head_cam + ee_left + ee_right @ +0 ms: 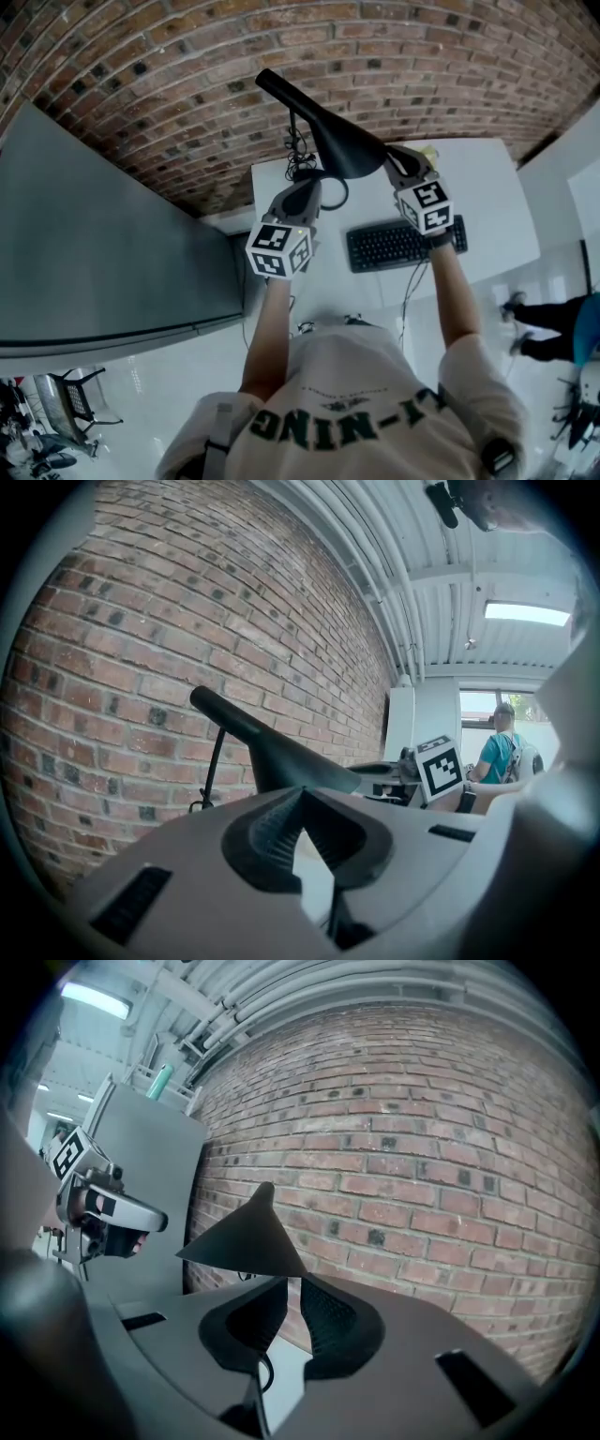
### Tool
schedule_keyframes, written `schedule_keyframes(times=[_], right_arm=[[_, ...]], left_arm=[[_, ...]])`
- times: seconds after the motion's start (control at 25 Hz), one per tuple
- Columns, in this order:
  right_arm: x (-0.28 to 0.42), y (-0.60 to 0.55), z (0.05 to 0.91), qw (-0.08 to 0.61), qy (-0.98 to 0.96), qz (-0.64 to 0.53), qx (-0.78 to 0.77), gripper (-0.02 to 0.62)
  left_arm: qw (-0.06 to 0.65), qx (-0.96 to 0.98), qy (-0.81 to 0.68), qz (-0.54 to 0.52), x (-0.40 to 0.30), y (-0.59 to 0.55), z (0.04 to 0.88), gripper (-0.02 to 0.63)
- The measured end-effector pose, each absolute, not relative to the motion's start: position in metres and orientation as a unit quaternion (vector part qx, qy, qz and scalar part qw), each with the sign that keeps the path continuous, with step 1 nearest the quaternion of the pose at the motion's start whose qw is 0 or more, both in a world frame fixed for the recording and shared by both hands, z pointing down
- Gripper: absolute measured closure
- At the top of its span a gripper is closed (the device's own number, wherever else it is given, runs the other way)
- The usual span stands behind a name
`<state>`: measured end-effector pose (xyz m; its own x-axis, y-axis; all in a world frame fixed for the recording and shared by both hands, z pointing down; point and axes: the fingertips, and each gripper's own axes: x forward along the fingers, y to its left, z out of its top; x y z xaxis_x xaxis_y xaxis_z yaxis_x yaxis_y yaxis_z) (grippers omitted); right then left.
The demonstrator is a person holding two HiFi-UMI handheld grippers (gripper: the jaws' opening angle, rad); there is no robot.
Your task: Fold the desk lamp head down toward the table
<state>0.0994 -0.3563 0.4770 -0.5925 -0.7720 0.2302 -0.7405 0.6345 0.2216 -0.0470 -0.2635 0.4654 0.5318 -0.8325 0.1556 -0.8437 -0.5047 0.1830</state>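
Lamp head (326,129): a long black shade across the upper centre of the head view. Its long axis runs from the narrow tip at upper left to the broad end at centre right, and it sits raised above the white desk (483,178). Right gripper (394,161): at the broad end, jaws drawn close on the shade's thin rim. This appears to be the hand placed to bring the head down, pivoting about the far tip. Left gripper (309,187): lower left of the shade beside the thin stem (293,131), jaw tips together, nothing seen between them. Keyboard (394,246): on the desk, nearer the person.
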Motion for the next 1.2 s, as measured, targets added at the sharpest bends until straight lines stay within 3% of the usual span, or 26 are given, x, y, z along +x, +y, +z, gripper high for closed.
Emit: schedule_keyframes(times=[0.84,1.2], right_arm=[[0.062,-0.367,0.546,0.176,-0.900,0.000,0.398,0.577],[0.089,-0.351,0.560,0.152,-0.882,0.058,0.442,0.577]], left_arm=[[0.128,0.851,-0.508,0.039,-0.067,-0.266,0.477,0.606],[0.124,0.838,-0.530,0.033,-0.091,-0.265,0.473,0.606]])
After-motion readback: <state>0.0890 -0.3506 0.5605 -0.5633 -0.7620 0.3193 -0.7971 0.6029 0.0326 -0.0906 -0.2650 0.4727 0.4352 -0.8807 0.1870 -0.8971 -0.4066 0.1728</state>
